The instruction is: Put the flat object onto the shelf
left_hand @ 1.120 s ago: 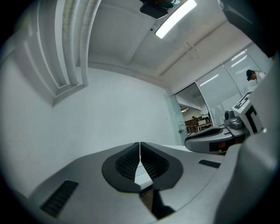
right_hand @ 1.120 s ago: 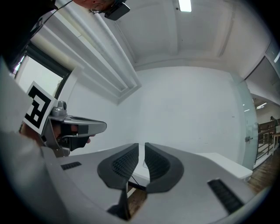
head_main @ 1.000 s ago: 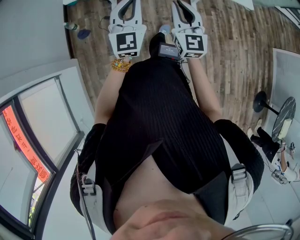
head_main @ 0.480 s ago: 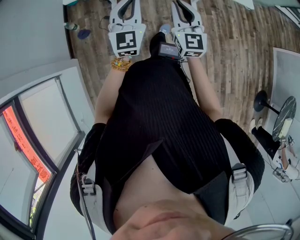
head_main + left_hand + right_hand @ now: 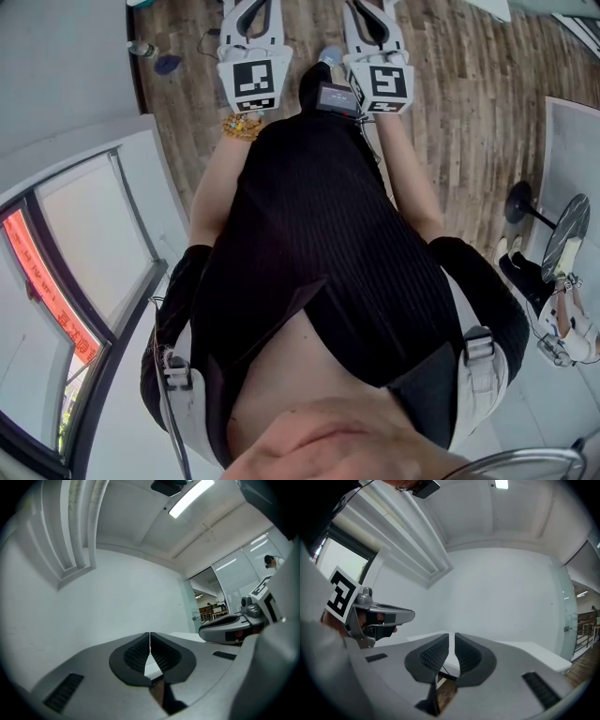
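Flat object and shelf: can't tell where they are, no view shows either, and no bin or tray shows up to check. My left gripper is clenched, dark ribbed pads pressed together w/ only a hairline seam, nothing caught in them. My right gripper is closed too, pads nearly meeting w/ a thin slit, nothing in it; a strip of wood floor shows below the slit. Both grippers point level at a plain white wall, w/ a low white ledge running along its foot. From the left gripper view the right one sits just beside, on the right; from the right gripper view the left one sits on the left, its marker cube facing the cam. In the head view both are side by side at the top edge over the floor, forearms stretched fwd out of a black top, a beaded bracelet on my left wrist, a small black device between the two arms. Window is at left; a round-base stand is at far right.
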`<state>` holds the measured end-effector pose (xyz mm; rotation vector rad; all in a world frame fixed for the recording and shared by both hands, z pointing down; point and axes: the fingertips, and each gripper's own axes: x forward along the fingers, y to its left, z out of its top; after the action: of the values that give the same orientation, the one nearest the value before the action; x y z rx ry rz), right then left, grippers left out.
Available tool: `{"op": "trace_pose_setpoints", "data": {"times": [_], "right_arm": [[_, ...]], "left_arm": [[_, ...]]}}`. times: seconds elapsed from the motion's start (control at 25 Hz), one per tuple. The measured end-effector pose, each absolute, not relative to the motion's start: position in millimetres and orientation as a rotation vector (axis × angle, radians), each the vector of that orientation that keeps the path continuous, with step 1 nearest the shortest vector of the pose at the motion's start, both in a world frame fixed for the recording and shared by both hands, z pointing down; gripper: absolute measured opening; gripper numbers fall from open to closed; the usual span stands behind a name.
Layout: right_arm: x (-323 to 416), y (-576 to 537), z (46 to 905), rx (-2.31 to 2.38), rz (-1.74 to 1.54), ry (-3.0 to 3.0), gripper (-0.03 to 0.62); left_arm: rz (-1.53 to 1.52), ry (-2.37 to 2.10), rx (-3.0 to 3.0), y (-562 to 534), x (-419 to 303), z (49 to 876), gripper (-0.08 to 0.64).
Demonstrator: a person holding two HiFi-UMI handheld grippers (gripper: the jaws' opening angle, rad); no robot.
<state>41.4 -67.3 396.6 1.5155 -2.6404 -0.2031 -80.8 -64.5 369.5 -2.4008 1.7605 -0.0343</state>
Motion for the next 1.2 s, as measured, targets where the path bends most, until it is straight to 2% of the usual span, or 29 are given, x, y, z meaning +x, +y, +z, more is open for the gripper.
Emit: {"op": "trace_pose_setpoints", "data": {"times": [1.2], "right_arm": [[49.5, -85.8, 409.8, 1.499, -0.169, -2.600, 0.051]], "left_arm": [[-0.077, 1.785, -2.435, -85.1, -77.8, 385.8, 0.017]]}}
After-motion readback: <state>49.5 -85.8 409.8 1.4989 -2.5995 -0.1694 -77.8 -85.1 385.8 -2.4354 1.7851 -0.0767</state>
